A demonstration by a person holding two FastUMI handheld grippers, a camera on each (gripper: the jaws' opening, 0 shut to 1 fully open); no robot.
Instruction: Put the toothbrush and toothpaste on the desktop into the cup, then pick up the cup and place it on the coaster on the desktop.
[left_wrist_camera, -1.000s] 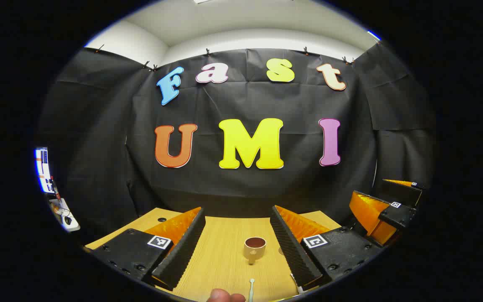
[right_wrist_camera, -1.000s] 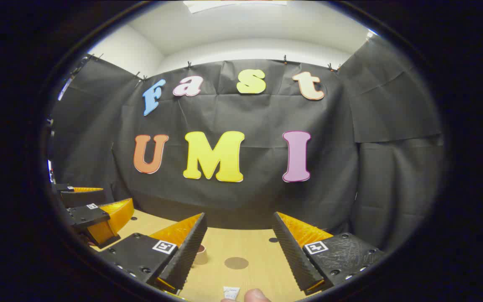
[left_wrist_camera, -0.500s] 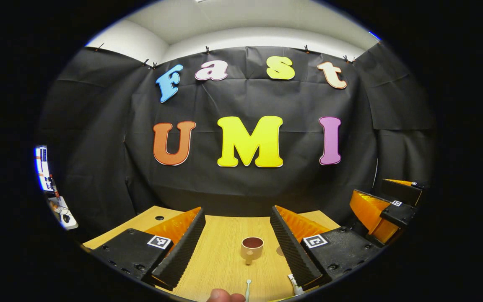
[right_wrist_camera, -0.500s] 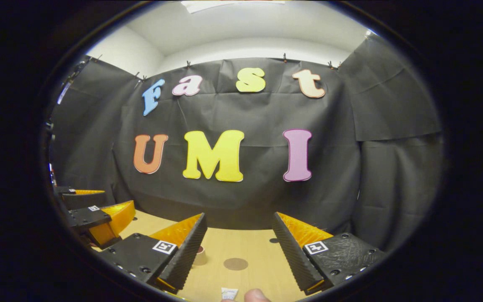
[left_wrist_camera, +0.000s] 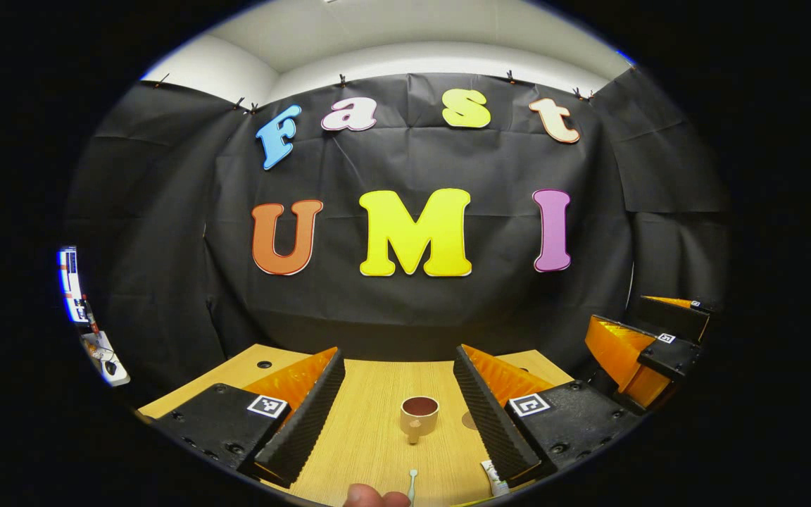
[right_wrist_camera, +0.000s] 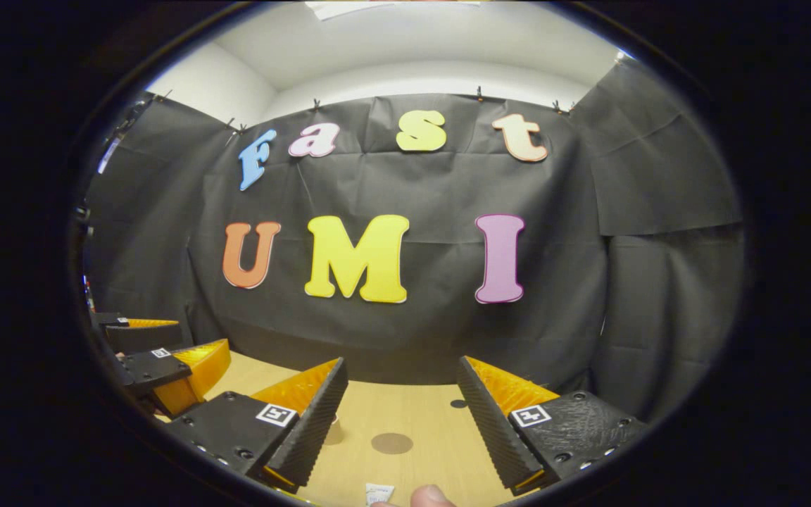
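Both hand-held grippers hang low over the pale wooden desktop [left_wrist_camera: 370, 436], pointed at the back of the booth, and to my eye that posture suits lining up on what lies below rather than carrying anything. The left gripper [left_wrist_camera: 398, 415] has its two ridged fingers spread wide with nothing between them, and through that gap stands the small beige cup with a dark brown inside [left_wrist_camera: 419, 414], upright, its little handle turned toward the camera. Just nearer, at the bottom edge of the left gripper view, lies the slim white toothbrush [left_wrist_camera: 412, 484], flat on the wood and pointing roughly at the cup, and beside it to the right the end of a small white toothpaste tube [left_wrist_camera: 494, 479] peeks out from under a finger. So both lie on the desk, outside the cup. The right gripper [right_wrist_camera: 402, 422] is equally wide open and empty, and between its fingers sits the flat round brown coaster [right_wrist_camera: 391, 443], bare, well apart from the cup (which stands on the wood, off to the coaster's left). The square black-and-white markers on the gripper bodies are coded patterns, not words. There is print on the toothpaste tube, but it is too small for me to read.
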